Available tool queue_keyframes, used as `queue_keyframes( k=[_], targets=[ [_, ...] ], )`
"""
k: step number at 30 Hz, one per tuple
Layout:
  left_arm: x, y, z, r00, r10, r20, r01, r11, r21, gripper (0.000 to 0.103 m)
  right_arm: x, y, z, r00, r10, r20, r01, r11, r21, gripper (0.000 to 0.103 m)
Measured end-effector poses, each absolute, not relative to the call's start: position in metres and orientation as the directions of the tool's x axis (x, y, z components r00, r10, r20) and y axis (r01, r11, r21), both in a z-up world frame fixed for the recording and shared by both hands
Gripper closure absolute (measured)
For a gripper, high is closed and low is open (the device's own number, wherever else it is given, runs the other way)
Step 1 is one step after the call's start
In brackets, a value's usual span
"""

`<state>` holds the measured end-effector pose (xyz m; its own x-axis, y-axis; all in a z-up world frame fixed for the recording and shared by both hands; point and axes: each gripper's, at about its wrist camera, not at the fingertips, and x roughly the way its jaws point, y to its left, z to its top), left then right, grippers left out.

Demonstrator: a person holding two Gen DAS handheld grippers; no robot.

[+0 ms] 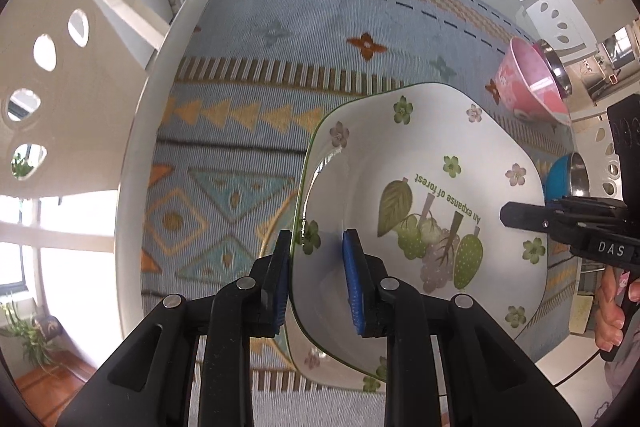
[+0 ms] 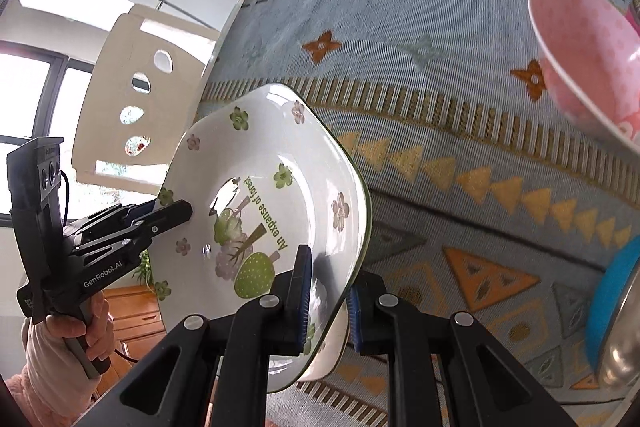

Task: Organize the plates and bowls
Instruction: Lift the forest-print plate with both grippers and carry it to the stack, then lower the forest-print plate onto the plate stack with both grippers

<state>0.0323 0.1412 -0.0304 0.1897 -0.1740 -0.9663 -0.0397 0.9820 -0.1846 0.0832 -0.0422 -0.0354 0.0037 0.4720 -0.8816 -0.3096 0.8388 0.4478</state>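
The white plate has green flowers and fruit drawings. The left gripper pinches one edge. The right gripper pinches the other.

Bright daylight from overexposed windows, glare on the plate, fisheye-bent, dark-cornered edges.

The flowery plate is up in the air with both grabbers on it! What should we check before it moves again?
1. Left gripper clamped on the flowery plate rim: ok.
2. Right gripper clamped on the opposite rim: ok.
3. Plate lifted off the patterned tablecloth: ok.
4. Second flowery plate lying underneath, left behind and not stuck: cannot tell.
5. Pink bowl away from the plate: ok.
6. Blue bowl away from the plate: ok.
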Motion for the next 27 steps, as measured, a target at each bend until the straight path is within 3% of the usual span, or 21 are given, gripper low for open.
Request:
queue_keyframes(
  k=[27],
  targets=[
    [-0.006,0.149,-0.043,0.239,-0.229,-0.944,-0.098,0.961,-0.258,0.083,0.035,-0.046,-0.062,-0.010,0.503,-0.864,-0.282,0.828,0.485,0.086]
  ],
)
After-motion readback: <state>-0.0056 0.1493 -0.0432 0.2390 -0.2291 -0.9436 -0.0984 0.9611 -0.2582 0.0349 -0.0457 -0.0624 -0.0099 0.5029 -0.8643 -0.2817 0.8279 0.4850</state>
